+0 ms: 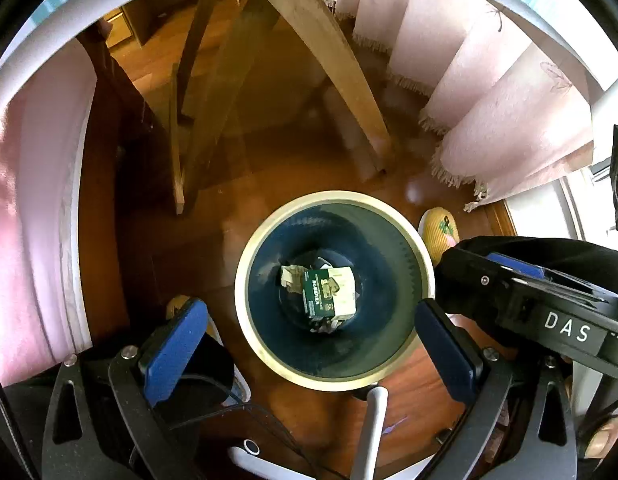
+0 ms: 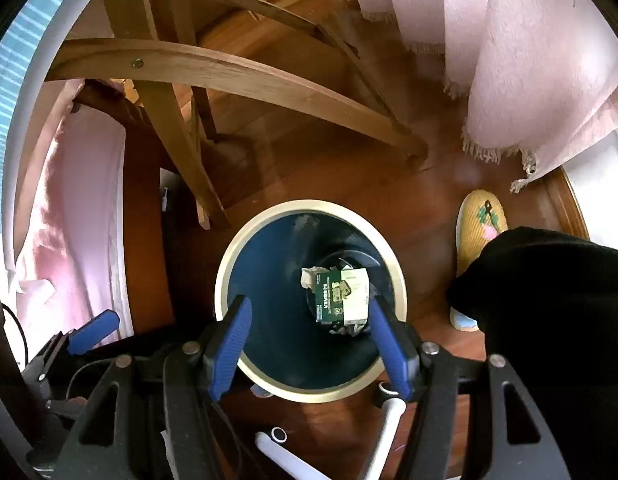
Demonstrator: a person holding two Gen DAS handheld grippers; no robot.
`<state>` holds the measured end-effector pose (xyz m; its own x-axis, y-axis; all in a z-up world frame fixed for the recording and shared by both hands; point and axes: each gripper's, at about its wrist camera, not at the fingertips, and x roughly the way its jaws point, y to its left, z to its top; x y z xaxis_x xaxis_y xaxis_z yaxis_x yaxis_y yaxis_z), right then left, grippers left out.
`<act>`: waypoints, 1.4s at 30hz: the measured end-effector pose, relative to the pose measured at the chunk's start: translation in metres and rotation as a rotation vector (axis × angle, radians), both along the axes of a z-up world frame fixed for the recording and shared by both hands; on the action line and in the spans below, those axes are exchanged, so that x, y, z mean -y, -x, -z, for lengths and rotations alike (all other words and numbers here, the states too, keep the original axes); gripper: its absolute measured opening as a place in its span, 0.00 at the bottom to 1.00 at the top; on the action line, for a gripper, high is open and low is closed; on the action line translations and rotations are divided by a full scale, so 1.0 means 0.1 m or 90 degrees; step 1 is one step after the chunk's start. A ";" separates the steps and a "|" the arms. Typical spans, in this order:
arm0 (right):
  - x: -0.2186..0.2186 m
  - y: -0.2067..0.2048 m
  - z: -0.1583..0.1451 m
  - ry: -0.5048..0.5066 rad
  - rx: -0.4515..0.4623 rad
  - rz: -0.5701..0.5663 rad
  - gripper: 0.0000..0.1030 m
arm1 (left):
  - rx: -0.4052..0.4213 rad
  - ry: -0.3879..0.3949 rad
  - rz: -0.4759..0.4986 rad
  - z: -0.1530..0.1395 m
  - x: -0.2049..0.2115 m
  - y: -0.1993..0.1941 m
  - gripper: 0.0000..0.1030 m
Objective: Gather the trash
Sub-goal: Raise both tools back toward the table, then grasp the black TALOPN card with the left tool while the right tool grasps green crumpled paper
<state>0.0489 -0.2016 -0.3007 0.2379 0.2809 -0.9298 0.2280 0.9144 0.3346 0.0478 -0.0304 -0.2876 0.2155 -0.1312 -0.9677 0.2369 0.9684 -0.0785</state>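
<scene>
While both claws hang above the bin, the scene is set out as follows.

Bin: a round bin [image 1: 333,376] with a pale rim and dark blue inside is seen from above, standing on the wooden floor [image 1: 269,176], near a wooden chair leg [image 1: 349,92] and the fringed pink cloth [image 1: 509,120].

Trash: a green and white carton [image 1: 331,292] lies at the bottom of the bin, on top of crumpled paper [image 1: 289,276]; both are well below the rim.

Left claw [image 1: 309,344]: it is spread wide, nothing is pinched, and its blue pads [image 1: 173,344] stand either side of the bin mouth.

Right claw [image 2: 309,344]: it is spread, less widely, and nothing is gripped; the carton seen between its pads [image 2: 229,352] lies far below them.

Step in hand: release over the bin is judged done, since both claws are empty and the trash rests inside.

How to do it well: both claws are best lifted straight up, so that the rim is not caught and the bin is not tipped; the two claws sit close together and should be parted with care.

Nearby: a yellow slipper [image 2: 481,224] lies on the floor just beside the bin and is best avoided.

Risk: any further trash cannot be told from these views.
</scene>
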 end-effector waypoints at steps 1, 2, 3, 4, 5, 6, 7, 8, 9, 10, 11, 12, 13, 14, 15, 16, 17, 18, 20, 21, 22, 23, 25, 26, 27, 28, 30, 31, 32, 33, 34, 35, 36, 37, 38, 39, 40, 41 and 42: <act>0.00 0.00 -0.01 0.002 0.001 -0.001 0.59 | 0.002 0.001 -0.001 -0.01 -0.01 0.00 0.99; 0.00 0.00 -0.01 0.003 0.002 -0.001 0.59 | 0.005 0.002 -0.002 -0.02 -0.01 0.00 0.99; 0.00 0.00 -0.02 0.005 0.004 -0.001 0.59 | 0.009 0.003 -0.003 -0.03 -0.02 0.00 0.99; -0.01 0.00 -0.03 0.007 0.006 -0.002 0.59 | 0.011 0.003 -0.004 -0.04 -0.03 0.00 0.99; -0.01 0.00 -0.04 0.010 0.009 -0.004 0.59 | 0.013 0.004 -0.005 -0.06 -0.04 0.01 0.99; -0.02 0.00 -0.05 0.012 0.011 -0.005 0.59 | 0.016 0.005 -0.006 -0.08 -0.04 0.01 0.99; -0.03 0.01 -0.06 0.014 0.013 -0.007 0.59 | 0.017 0.006 -0.007 -0.09 -0.05 0.02 0.99; -0.03 0.02 -0.08 0.014 0.015 -0.009 0.59 | 0.018 0.006 -0.007 -0.12 -0.06 0.02 0.99; -0.03 0.03 -0.10 0.014 0.017 -0.008 0.59 | 0.020 0.009 -0.008 -0.15 -0.08 0.04 0.99; -0.03 0.04 -0.12 0.015 0.020 -0.009 0.59 | 0.023 0.015 -0.011 -0.19 -0.09 0.05 0.99; -0.04 0.06 -0.17 0.019 0.025 -0.013 0.59 | 0.026 0.025 -0.014 -0.24 -0.11 0.06 0.99; -0.05 0.07 -0.20 0.021 0.029 -0.017 0.59 | 0.029 0.036 -0.016 -0.30 -0.13 0.07 0.99; -0.05 0.08 -0.24 0.022 0.035 -0.020 0.59 | 0.033 0.043 -0.015 -0.36 -0.14 0.08 0.99; -0.07 0.09 -0.29 0.025 0.041 -0.024 0.59 | 0.041 0.049 -0.012 -0.42 -0.15 0.09 0.99; -0.08 0.10 -0.34 0.030 0.046 -0.031 0.59 | 0.052 0.053 -0.007 -0.51 -0.15 0.11 0.99; -0.10 0.11 -0.41 0.038 0.051 -0.040 0.59 | 0.060 0.057 -0.004 -0.59 -0.16 0.13 0.99; -0.12 0.12 -0.47 0.042 0.056 -0.047 0.60 | 0.069 0.060 -0.003 -0.67 -0.15 0.15 0.99; -0.14 0.14 -0.57 0.044 0.065 -0.054 0.59 | 0.082 0.065 -0.004 -0.79 -0.16 0.16 0.99; -0.16 0.15 -0.79 0.040 0.087 -0.064 0.59 | 0.111 0.087 0.000 -1.06 -0.18 0.20 0.99; -0.17 0.15 -0.92 0.036 0.103 -0.072 0.59 | 0.133 0.090 0.005 -1.24 -0.20 0.23 0.99; -0.16 0.15 -1.05 0.034 0.119 -0.079 0.59 | 0.155 0.086 0.008 -1.38 -0.21 0.25 0.99; -0.16 0.15 -1.19 0.037 0.135 -0.087 0.59 | 0.178 0.084 0.011 -1.52 -0.23 0.27 0.99; -0.17 0.16 -1.50 0.045 0.164 -0.110 0.59 | 0.217 0.083 0.016 -1.81 -0.28 0.29 0.99; -0.17 0.17 -1.62 0.056 0.173 -0.120 0.59 | 0.232 0.090 0.015 -1.98 -0.31 0.30 0.99; -0.17 0.17 -1.78 0.064 0.188 -0.130 0.59 | 0.244 0.096 0.014 -2.12 -0.34 0.30 0.99; -0.16 0.18 -1.91 0.066 0.202 -0.139 0.59 | 0.262 0.099 0.013 -2.31 -0.36 0.29 0.99; -0.14 0.21 -2.21 0.063 0.237 -0.153 0.59 | 0.291 0.093 0.018 -2.57 -0.38 0.27 0.99; -0.12 0.21 -2.34 0.066 0.253 -0.156 0.59 | 0.307 0.089 0.024 -2.72 -0.37 0.26 0.99; -0.10 0.21 -2.52 0.071 0.276 -0.158 0.59 | 0.322 0.081 0.030 -2.86 -0.35 0.23 0.99; -0.08 0.20 -2.63 0.075 0.291 -0.160 0.59 | 0.335 0.069 0.037 -3.00 -0.32 0.20 0.99; -0.05 0.18 -2.77 0.081 0.306 -0.161 0.59 | 0.342 0.061 0.039 -3.08 -0.31 0.18 0.99; -0.03 0.16 -2.89 0.088 0.320 -0.157 0.59 | 0.350 0.051 0.040 -3.17 -0.27 0.14 0.99; -0.01 0.14 -2.98 0.091 0.329 -0.152 0.59 | 0.356 0.042 0.040 -3.26 -0.23 0.11 0.99; 0.04 0.10 -3.09 0.089 0.341 -0.144 0.59 | 0.360 0.037 0.042 -3.35 -0.20 0.06 0.99; 0.07 0.07 -3.18 0.087 0.350 -0.138 0.59 | 0.360 0.036 0.048 -3.42 -0.16 0.02 0.99; 0.11 0.02 -3.26 0.084 0.360 -0.130 0.59 | 0.356 0.039 0.054 -3.48 -0.13 -0.04 0.99; 0.16 -0.03 -3.33 0.083 0.368 -0.123 0.59 | 0.348 0.046 0.060 -3.54 -0.09 -0.12 0.99; 0.19 -0.10 -3.41 0.085 0.374 -0.114 0.59 | 0.339 0.051 0.061 -3.56 -0.05 -0.17 0.99; 0.24 -0.19 -3.47 0.090 0.377 -0.103 0.59 | 0.324 0.058 0.062 -3.60 -0.01 -0.28 0.99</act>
